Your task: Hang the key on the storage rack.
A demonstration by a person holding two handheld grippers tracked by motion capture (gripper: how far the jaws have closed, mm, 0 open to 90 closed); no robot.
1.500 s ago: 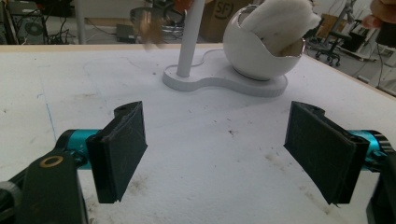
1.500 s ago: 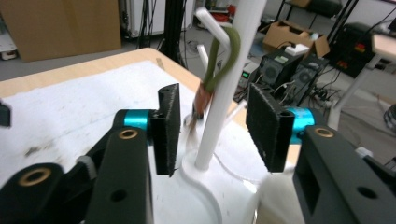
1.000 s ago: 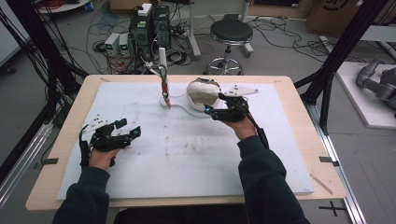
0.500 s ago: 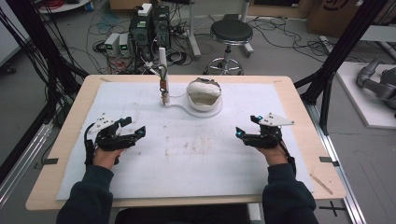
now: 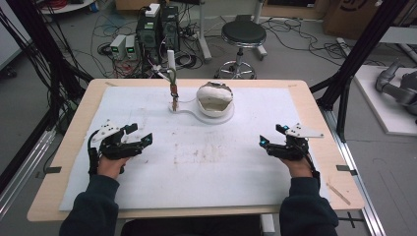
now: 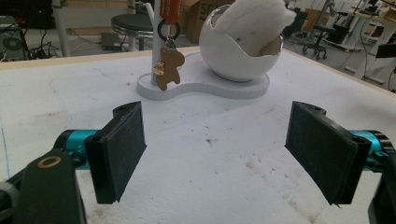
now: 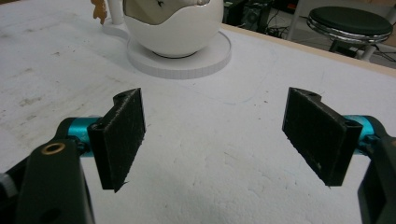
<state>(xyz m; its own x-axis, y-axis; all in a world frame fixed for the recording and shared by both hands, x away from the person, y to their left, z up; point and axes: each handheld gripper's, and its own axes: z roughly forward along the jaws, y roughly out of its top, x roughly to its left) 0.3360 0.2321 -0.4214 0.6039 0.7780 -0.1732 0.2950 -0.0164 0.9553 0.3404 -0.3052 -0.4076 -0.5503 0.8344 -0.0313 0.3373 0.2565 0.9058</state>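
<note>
Figure: both hands at rest near the table's front edge, the stand set well ahead of them. The left gripper [image 5: 129, 143] sits over the left part of the white mat [image 5: 216, 162], its jaws spread wide with nothing between them; the right gripper [image 5: 276, 142] sits over the right part, jaws likewise spread and empty. The nearest object of the work is a white egg-shaped bowl [image 5: 215, 98] on a flat white base [image 5: 189, 111], placed at the far middle of the mat, well apart from both grippers. From the left gripper it lies ahead and to the right; from the right gripper, ahead and to the left. The right gripper appears slightly the nearer, though the difference is small. The base runs crosswise on the table, its long axis from the bowl at the right end to an upright white post [image 5: 171, 73] at the left end. In the left gripper view a gingerbread-figure keychain [image 6: 168, 69] hangs from the post by a ring, and soft white stuffing [image 6: 254, 21] fills the bowl's jagged, cracked-shell opening. The bowl's shell is smooth and round, likely awkward for flat pads; the rim or the charm looks the easier hold
</note>
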